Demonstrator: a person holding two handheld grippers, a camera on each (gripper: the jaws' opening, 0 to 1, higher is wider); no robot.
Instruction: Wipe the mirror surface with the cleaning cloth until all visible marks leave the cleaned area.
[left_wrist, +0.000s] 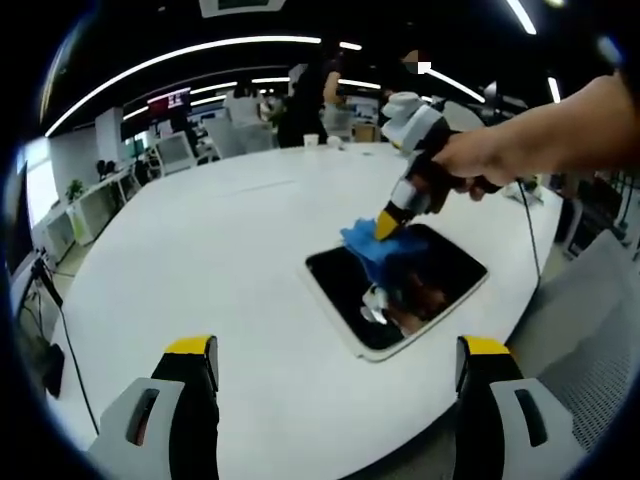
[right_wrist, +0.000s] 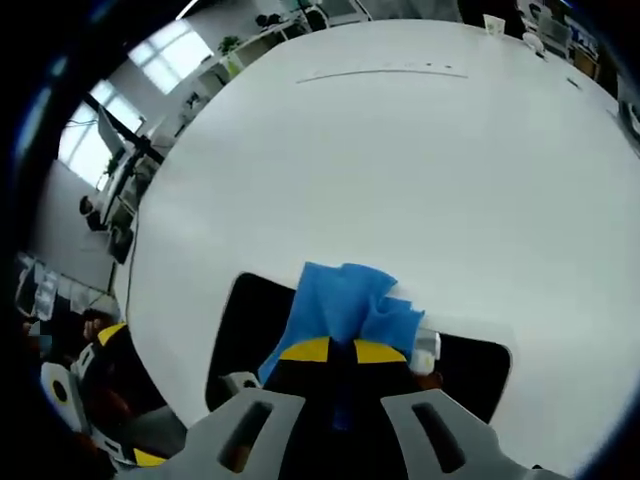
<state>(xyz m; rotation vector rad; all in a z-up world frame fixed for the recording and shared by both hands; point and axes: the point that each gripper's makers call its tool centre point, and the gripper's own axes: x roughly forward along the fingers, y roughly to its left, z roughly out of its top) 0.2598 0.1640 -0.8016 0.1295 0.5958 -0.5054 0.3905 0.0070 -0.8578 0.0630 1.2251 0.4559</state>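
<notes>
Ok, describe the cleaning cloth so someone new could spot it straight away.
Find the big white table, then the dark mirror lying flat near its edge. The cleaning cloth is the crumpled bright blue fabric on the mirror, pinched in the right gripper.

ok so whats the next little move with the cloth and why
Probably drag the right gripper and its blue cloth across the mirror toward its near edge. The cloth sits on the far part of the glass, with most of the surface beyond it uncovered. The left gripper hangs open over the white table.
</notes>
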